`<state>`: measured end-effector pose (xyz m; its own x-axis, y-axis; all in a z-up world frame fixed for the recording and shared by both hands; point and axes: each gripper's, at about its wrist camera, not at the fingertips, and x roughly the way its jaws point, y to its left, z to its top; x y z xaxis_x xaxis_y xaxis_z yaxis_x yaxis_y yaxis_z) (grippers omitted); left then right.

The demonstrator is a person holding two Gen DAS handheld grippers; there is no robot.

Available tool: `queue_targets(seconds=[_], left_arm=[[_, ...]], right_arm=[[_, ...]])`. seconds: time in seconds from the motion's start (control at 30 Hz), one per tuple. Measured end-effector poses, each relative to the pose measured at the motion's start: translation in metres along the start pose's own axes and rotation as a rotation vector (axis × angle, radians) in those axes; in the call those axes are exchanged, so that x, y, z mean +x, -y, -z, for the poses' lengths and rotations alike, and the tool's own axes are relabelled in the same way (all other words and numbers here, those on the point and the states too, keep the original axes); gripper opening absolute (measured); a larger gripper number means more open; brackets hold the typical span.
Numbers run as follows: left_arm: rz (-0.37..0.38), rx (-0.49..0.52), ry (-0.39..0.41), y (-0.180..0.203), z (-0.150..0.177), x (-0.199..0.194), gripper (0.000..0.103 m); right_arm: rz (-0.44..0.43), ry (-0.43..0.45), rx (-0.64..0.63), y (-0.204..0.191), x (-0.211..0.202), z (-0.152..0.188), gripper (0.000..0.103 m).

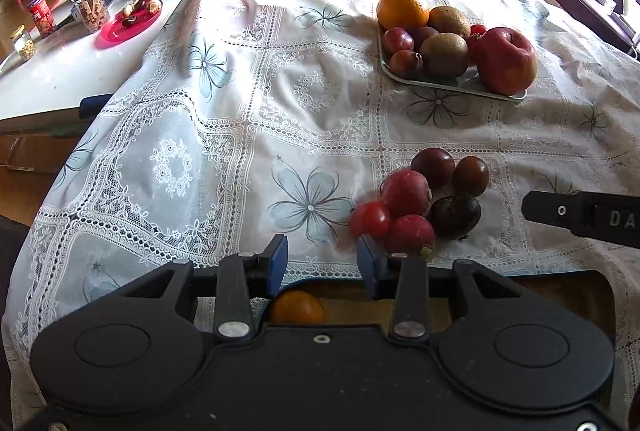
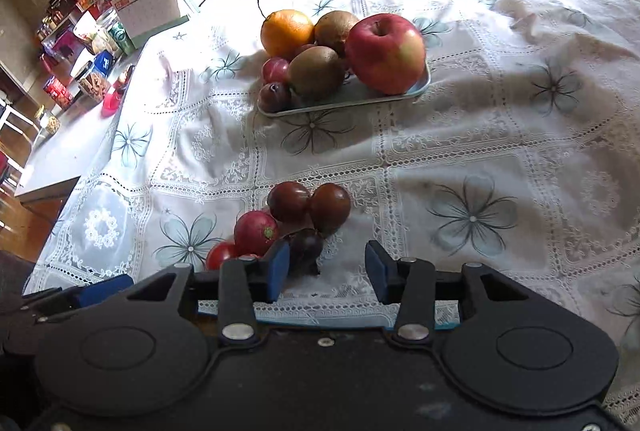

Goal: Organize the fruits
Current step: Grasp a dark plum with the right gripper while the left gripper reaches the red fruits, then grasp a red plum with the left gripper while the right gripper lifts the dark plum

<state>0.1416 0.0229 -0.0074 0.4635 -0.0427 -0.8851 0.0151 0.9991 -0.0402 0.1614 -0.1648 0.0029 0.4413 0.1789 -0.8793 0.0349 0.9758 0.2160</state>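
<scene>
White lace tablecloth (image 1: 248, 79) covered nearly all of both views, creased and soft-looking under the fruit. In the upper right of the left wrist view sat a pale tray (image 1: 448, 83), already crowded: a big red apple (image 1: 506, 61) at its near right corner, an orange (image 1: 402, 9) at the back, two kiwis (image 1: 444, 54) and some small plums (image 1: 397, 41) between them. The loose fruit still to be sorted, a cluster of small red and dark fruits (image 1: 424, 203), lay on the cloth in the lower right, well apart from the tray. Another orange (image 1: 297, 307) showed at the bottom centre of that view, below and behind the fingers.

Both tools were empty. The left gripper (image 1: 322, 261) had its jaws spread wide just left of the cluster; the right gripper (image 2: 327, 271) was equally wide, its left pad close against the darkest fruit (image 2: 306, 249) at the near edge of the pile.

The fruits in the pile touched each other, so closing on one would probably nudge its neighbours and send them rolling across the cloth. The tray looked nearly full, and the apple sat close to its rim; adding round fruit could knock something over the low edge. Soft ripe fruit might also bruise under a hard squeeze.
</scene>
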Motion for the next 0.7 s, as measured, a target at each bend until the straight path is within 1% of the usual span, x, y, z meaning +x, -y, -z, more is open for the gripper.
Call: queue_targets(seconds=[0.07,0.17,0.27,0.4,0.5,0.6,0.7], left_arm=[[-0.003,0.002,-0.008,0.0,0.0,0.003,0.048],[-0.001,0.002,-0.017,-0.002,0.001,0.007,0.048],[-0.004,-0.001,-0.024,-0.005,0.002,0.01,0.048],[-0.008,-0.004,-0.028,-0.009,0.003,0.012,0.048],[-0.008,-0.009,-0.032,-0.011,0.003,0.013,0.048],[-0.008,-0.008,-0.033,-0.011,0.002,0.014,0.048],[-0.013,-0.003,-0.032,-0.01,0.001,0.015,0.048]], right_arm=[[0.004,-0.005,-0.005,-0.005,0.008,0.0,0.04],[-0.005,-0.018,0.004,-0.009,0.019,0.0,0.038],[-0.014,-0.032,0.017,-0.011,0.03,0.001,0.033],[0.003,-0.045,0.019,-0.013,0.044,0.003,0.032],[0.0,-0.05,0.028,-0.013,0.053,0.004,0.032],[-0.005,-0.043,0.045,-0.012,0.058,0.003,0.03],[-0.011,-0.033,0.025,-0.014,0.056,0.004,0.027]])
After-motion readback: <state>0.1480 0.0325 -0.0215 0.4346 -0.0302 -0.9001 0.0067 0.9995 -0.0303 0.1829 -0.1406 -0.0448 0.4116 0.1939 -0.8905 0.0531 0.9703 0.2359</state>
